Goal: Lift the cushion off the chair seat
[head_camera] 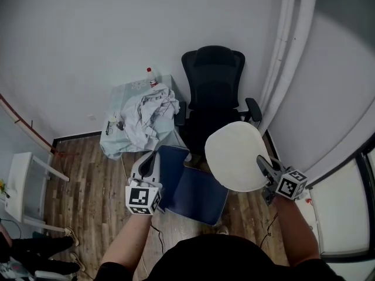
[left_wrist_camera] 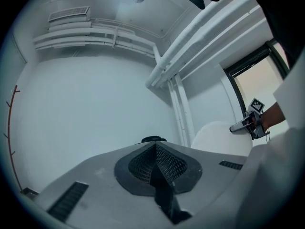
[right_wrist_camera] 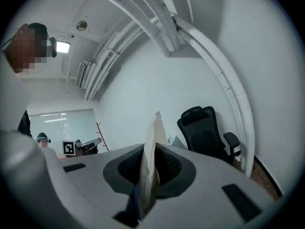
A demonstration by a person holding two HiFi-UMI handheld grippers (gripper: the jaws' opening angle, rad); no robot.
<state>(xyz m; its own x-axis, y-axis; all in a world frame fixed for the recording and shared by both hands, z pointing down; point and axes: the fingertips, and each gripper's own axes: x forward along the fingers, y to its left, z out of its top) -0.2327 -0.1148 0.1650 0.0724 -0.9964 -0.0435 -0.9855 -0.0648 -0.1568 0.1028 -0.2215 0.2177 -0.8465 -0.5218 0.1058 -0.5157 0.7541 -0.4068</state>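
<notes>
A round white cushion (head_camera: 237, 156) hangs in the air in front of the black office chair (head_camera: 214, 92), clear of its seat. My right gripper (head_camera: 266, 177) is shut on the cushion's near right edge. In the right gripper view the cushion (right_wrist_camera: 152, 132) stands on edge between the pads of the right gripper (right_wrist_camera: 148, 175), with the chair (right_wrist_camera: 205, 132) behind. My left gripper (head_camera: 146, 183) is off to the left, its jaws shut with nothing seen between them in the left gripper view (left_wrist_camera: 155, 149). That view shows the cushion (left_wrist_camera: 217, 137) and the right gripper (left_wrist_camera: 245, 124) at the right.
A dark blue square pad (head_camera: 196, 189) lies low between the grippers; I cannot tell what it rests on. A small table (head_camera: 126, 92) left of the chair bears heaped white cloth (head_camera: 149, 113) and a bottle (head_camera: 151, 76). White pipes (head_camera: 287, 57) run down the right wall.
</notes>
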